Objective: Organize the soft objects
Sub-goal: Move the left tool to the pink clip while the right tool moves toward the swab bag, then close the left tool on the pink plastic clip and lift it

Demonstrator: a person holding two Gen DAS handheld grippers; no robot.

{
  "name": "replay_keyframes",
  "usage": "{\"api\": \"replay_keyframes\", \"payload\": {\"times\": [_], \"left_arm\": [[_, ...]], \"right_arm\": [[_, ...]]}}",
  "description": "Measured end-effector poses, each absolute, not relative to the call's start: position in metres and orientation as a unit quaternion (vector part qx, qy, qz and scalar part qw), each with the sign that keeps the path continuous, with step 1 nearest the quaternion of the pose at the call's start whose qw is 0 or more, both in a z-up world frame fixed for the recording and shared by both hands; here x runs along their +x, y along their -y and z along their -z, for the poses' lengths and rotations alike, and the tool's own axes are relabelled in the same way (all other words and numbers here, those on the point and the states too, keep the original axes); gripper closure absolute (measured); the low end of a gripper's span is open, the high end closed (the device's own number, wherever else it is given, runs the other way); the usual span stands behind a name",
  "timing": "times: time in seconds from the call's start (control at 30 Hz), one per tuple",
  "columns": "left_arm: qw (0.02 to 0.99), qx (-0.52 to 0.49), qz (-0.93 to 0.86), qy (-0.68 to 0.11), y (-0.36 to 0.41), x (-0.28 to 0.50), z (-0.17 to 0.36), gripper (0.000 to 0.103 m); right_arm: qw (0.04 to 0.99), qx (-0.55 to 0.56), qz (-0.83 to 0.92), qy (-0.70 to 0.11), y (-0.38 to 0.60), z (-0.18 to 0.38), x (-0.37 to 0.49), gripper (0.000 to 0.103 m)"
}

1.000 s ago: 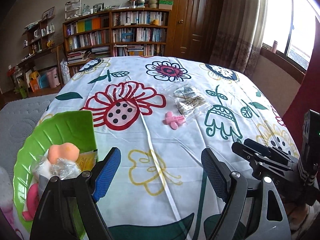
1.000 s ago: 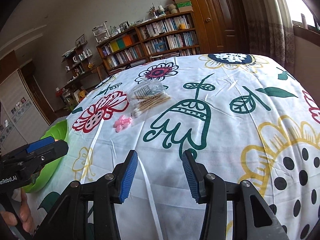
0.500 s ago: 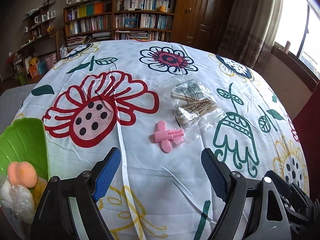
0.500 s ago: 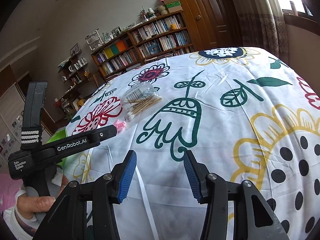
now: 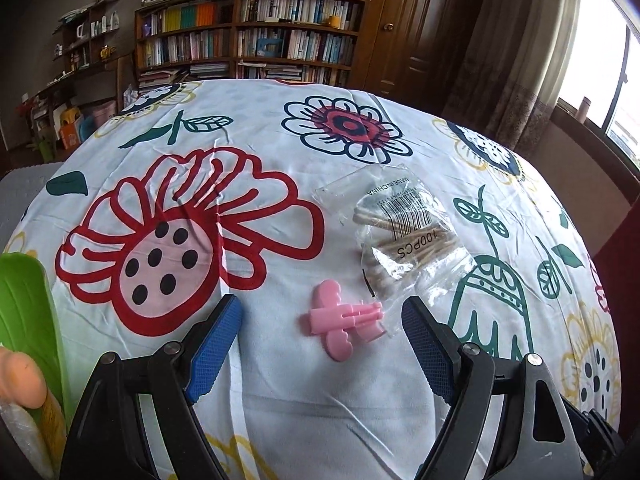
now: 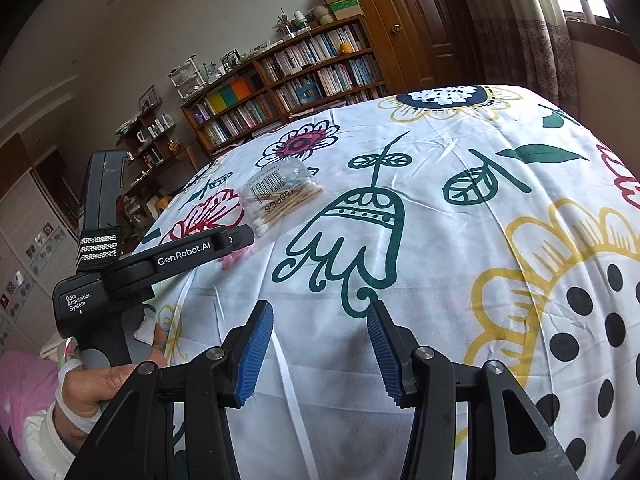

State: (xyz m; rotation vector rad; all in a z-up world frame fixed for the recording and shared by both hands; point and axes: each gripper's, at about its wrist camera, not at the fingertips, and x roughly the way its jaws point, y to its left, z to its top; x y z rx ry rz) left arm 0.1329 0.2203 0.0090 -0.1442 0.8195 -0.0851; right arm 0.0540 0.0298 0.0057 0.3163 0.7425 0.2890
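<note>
A small pink soft piece [image 5: 343,323] lies on the flowered tablecloth, just ahead of my left gripper [image 5: 322,338], which is open and straddles it without touching. A clear bag of cotton swabs [image 5: 404,240] lies just beyond it to the right. At the left edge a green leaf-shaped plate [image 5: 24,312] holds a peach soft object [image 5: 20,380] and a crinkled clear wrapper. My right gripper [image 6: 320,350] is open and empty above bare cloth. In its view the left gripper body [image 6: 160,264] covers most of the pink piece [image 6: 236,258], and the swab bag [image 6: 280,196] lies beyond.
The round table [image 5: 280,408] falls away on all sides. A bookshelf [image 5: 248,44], a wooden door [image 5: 416,24] and curtains [image 5: 516,56] stand beyond it. A hand [image 6: 108,380] holds the left gripper's handle at the lower left.
My left gripper has moved forward and right across the table, bringing the pink piece between its open fingers; the green plate has slid to the left edge. The right gripper has barely moved.
</note>
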Motion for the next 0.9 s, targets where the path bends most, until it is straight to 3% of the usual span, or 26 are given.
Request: {"api": "replay_keyframes", "payload": {"times": [0.07, 0.17, 0.37, 0.53, 0.77, 0.9], "left_arm": [[0.916, -0.065, 0.038, -0.395, -0.219, 0.133, -0.008, 0.023], [0.917, -0.064, 0.046, -0.39, -0.218, 0.133, -0.009, 0.039], [0.917, -0.07, 0.06, -0.387, -0.22, 0.129, -0.009, 0.054], [0.917, -0.074, 0.065, -0.388, -0.221, 0.128, -0.008, 0.054], [0.915, -0.025, 0.068, -0.396, -0.205, 0.131, -0.007, 0.041], [0.914, -0.021, 0.073, -0.398, -0.206, 0.131, -0.007, 0.041]], "right_arm": [[0.909, 0.153, -0.139, -0.361, -0.03, -0.005, 0.054, 0.051], [0.908, 0.153, -0.136, -0.365, -0.03, -0.004, 0.055, 0.051], [0.907, 0.152, -0.128, -0.372, -0.031, -0.002, 0.058, 0.051], [0.907, 0.148, -0.125, -0.374, -0.031, -0.002, 0.058, 0.05], [0.908, 0.145, -0.121, -0.375, -0.032, -0.002, 0.057, 0.05], [0.908, 0.146, -0.119, -0.374, -0.031, -0.002, 0.058, 0.05]]}}
